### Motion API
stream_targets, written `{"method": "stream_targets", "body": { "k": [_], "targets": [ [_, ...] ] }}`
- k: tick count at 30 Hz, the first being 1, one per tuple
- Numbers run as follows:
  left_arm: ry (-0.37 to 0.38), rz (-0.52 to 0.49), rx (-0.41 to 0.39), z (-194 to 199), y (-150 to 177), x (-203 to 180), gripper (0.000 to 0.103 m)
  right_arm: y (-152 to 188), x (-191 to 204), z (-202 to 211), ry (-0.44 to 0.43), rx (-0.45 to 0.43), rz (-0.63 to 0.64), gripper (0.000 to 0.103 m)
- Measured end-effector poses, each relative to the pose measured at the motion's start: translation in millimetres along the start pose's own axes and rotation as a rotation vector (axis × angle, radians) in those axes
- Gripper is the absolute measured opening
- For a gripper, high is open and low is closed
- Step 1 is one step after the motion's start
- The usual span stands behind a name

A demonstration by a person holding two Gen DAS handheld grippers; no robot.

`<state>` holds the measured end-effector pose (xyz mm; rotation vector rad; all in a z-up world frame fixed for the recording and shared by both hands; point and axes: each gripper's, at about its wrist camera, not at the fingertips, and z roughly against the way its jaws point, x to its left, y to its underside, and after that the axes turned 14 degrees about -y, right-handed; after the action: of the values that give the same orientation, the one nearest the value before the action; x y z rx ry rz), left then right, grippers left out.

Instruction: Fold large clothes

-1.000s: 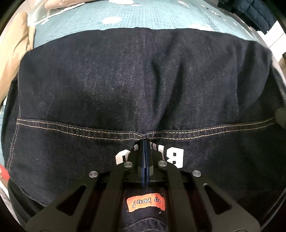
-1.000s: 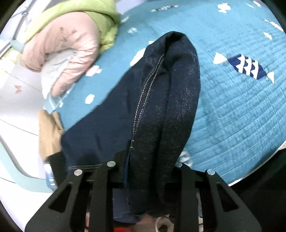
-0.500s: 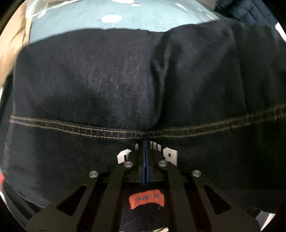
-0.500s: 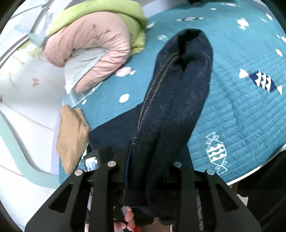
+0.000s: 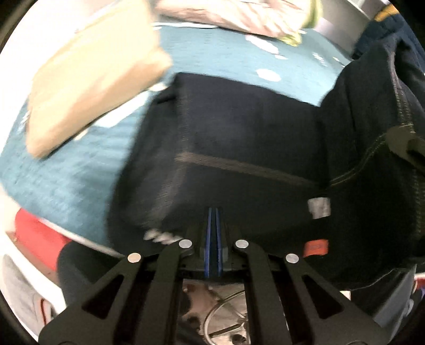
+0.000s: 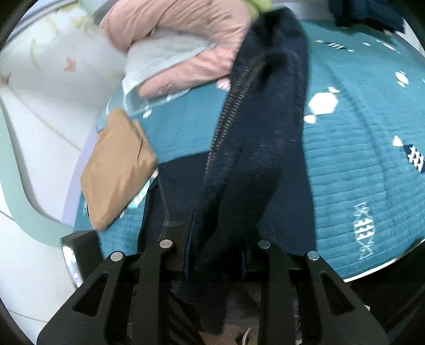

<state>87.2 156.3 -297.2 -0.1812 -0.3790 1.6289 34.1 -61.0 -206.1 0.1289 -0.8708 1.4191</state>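
Observation:
A dark denim garment (image 5: pixel 239 148) with tan stitching lies partly folded on the teal bedspread (image 5: pixel 66 180). My left gripper (image 5: pixel 213 220) is shut at the garment's near edge; whether denim is between the blue pads is not clear. My right gripper (image 6: pixel 216 238) is shut on a thick bunch of the same denim (image 6: pixel 255 148), which hangs lifted above the bed. The right gripper's body shows at the far right of the left wrist view (image 5: pixel 406 148).
A folded tan garment (image 6: pixel 117 169) lies left of the denim, also in the left wrist view (image 5: pixel 90 90). A pink and green padded jacket (image 6: pixel 186 39) is piled at the back. Dark clothes (image 6: pixel 366 13) sit far right. The bed's near edge (image 6: pixel 372 270) is close.
The left gripper has swung and pulled back to the garment's near edge; the view now shows the tan garment. The right gripper has carried its bunch of denim up and toward the back pile.

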Motion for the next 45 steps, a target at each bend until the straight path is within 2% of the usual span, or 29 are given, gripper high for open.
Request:
{"method": "stream_targets", "body": {
  "k": [3, 10, 15, 17, 18, 20, 22, 23, 25, 26, 28, 32, 35, 38, 40, 42, 45],
  "targets": [
    [-0.007, 0.061, 0.024, -8.6, 0.1, 18.6, 0.004, 4.6, 7.7, -31.8, -0.002, 0.058, -0.015, 0.025],
    [-0.039, 0.109, 0.076, -24.2, 13.2, 48.7, 0.004, 12.4, 26.1, -105.1, 0.104, 0.137, -0.011, 0.025],
    [-0.036, 0.144, 0.087, -24.0, 15.8, 64.8, 0.004, 21.9, 30.9, -128.1, 0.103, 0.179, -0.021, 0.034],
    [-0.046, 0.154, 0.087, -24.3, 14.0, 70.0, 0.004, 27.3, 31.7, -135.4, 0.024, 0.214, -0.058, 0.037],
    [-0.054, 0.158, 0.087, -23.1, 14.1, 72.6, 0.004, 30.6, 32.9, -139.7, -0.045, 0.241, -0.094, 0.037],
    [-0.060, 0.169, 0.090, -22.6, 14.6, 77.0, 0.004, 36.5, 43.2, -151.0, -0.113, 0.298, -0.076, 0.041],
    [-0.063, 0.185, 0.097, -22.7, 14.9, 82.3, 0.004, 41.7, 56.4, -164.0, -0.104, 0.332, 0.002, 0.044],
    [-0.067, 0.190, 0.097, -21.8, 15.4, 84.3, 0.004, 43.0, 59.4, -170.9, -0.095, 0.332, 0.025, 0.049],
    [-0.075, 0.194, 0.096, -17.0, 20.2, 89.6, 0.005, 42.6, 56.8, -183.6, -0.125, 0.348, 0.006, 0.052],
    [-0.081, 0.197, 0.098, -14.5, 23.0, 92.2, 0.010, 42.0, 52.3, -187.8, -0.143, 0.358, -0.020, 0.055],
    [-0.089, 0.201, 0.100, -14.0, 26.1, 94.8, 0.012, 38.8, 47.1, -187.5, -0.197, 0.368, -0.051, 0.059],
    [-0.088, 0.216, 0.117, -12.1, 33.5, 99.2, 0.012, 32.1, 39.7, -167.2, -0.304, 0.389, -0.128, 0.059],
    [-0.073, 0.209, 0.114, -6.7, 32.0, 94.6, 0.012, 27.9, 44.0, -140.4, -0.393, 0.430, -0.087, 0.060],
    [-0.042, 0.187, 0.083, 4.3, 28.1, 84.0, 0.012, 18.2, 37.4, -100.9, -0.330, 0.373, 0.014, 0.059],
    [-0.017, 0.167, 0.066, 11.7, 24.3, 74.6, 0.012, 12.9, 18.5, -79.7, -0.253, 0.344, 0.010, 0.058],
    [0.020, 0.136, 0.056, 15.0, 18.8, 59.7, 0.012, 10.0, -2.3, -66.1, -0.203, 0.321, -0.033, 0.047],
    [0.058, 0.085, 0.045, 16.8, 7.7, 31.9, 0.012, 14.0, -37.6, -47.3, -0.145, 0.325, -0.085, 0.040]
  ]
}}
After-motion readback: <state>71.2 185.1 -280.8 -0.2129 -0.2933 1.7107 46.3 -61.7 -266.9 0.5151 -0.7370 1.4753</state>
